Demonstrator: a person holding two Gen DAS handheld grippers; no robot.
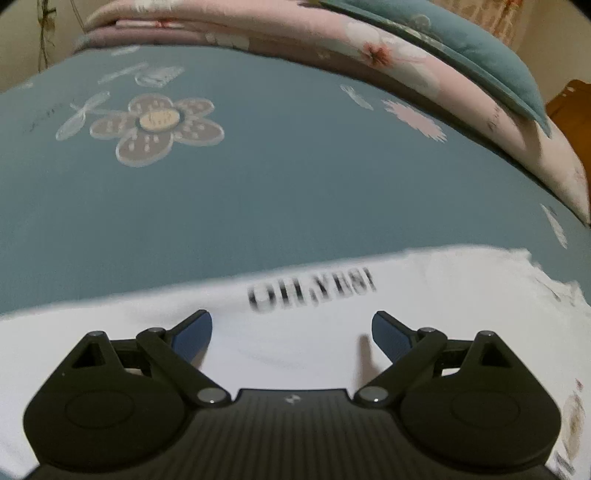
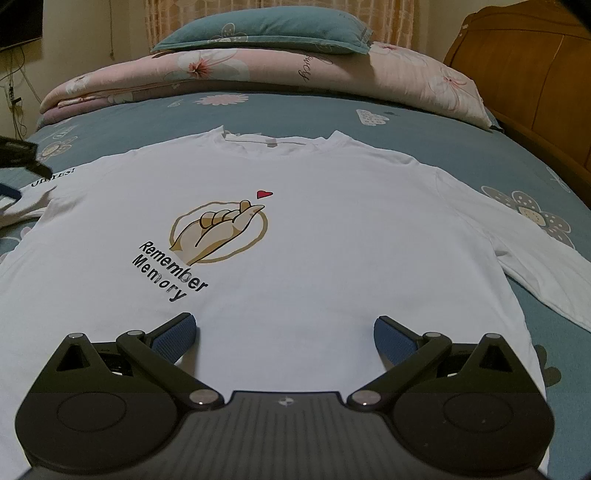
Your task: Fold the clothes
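A white T-shirt (image 2: 314, 229) lies flat, front up, on the blue floral bed (image 2: 424, 122). The right claw (image 2: 286, 338) and left claw (image 1: 291, 332) hover over it, both spread wide, gripping nothing.

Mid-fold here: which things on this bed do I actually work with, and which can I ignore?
Job: white T-shirt, laid flat; left gripper over its sleeve; right gripper over its hem.

Ignore: teal pillow, pink folded quilt, floral bedsheet, wooden headboard.
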